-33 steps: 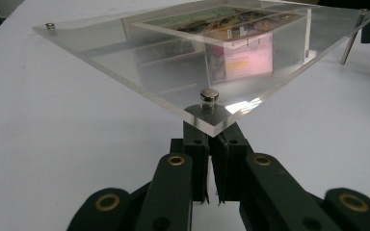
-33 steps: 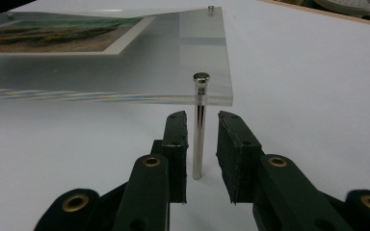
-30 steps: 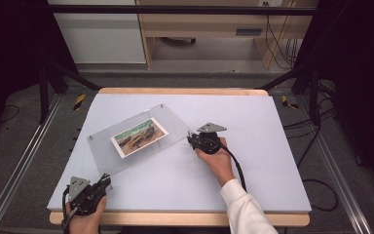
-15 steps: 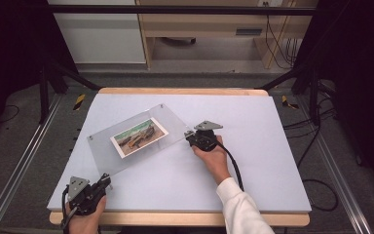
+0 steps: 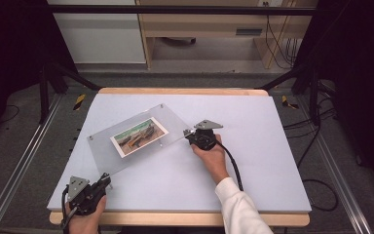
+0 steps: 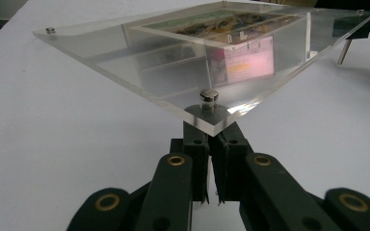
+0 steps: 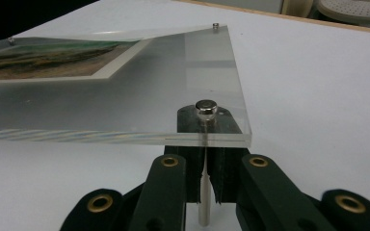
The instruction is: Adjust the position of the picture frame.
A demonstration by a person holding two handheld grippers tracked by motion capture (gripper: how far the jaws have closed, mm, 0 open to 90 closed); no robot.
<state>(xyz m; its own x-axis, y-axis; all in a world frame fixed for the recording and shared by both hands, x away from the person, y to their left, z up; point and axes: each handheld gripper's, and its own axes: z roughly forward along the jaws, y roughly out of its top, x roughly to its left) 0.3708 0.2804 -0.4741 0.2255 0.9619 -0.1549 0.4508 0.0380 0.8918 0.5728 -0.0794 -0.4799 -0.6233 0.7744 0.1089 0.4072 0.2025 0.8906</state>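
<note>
**Both grippers clamped under opposite corners of the clear frame**

From the high view I have the acrylic photo frame (image 5: 139,137) sitting left of the middle of the white table (image 5: 253,161), turned at an angle, with the landscape picture (image 5: 139,137) sandwiched in its centre. My left gripper (image 5: 104,178) is at about 7 o'clock from the frame, meeting its near corner close to the table's front edge. My right gripper (image 5: 189,132) is at about 3 o'clock from the frame, at the corner that points toward the table's middle, with my hand (image 5: 209,153) behind it.

In the left gripper view the jaws are drawn together beneath the frame's corner, right under the small metal standoff cap (image 6: 208,95); the plate looks raised off the table there, tilting up and away. A second metal leg (image 6: 343,51) shows at the far right corner.

In the right gripper view the jaws are pinched on the metal post (image 7: 203,202) that hangs below the corner cap (image 7: 205,107), the clear plate's edge lying just above them.
</note>
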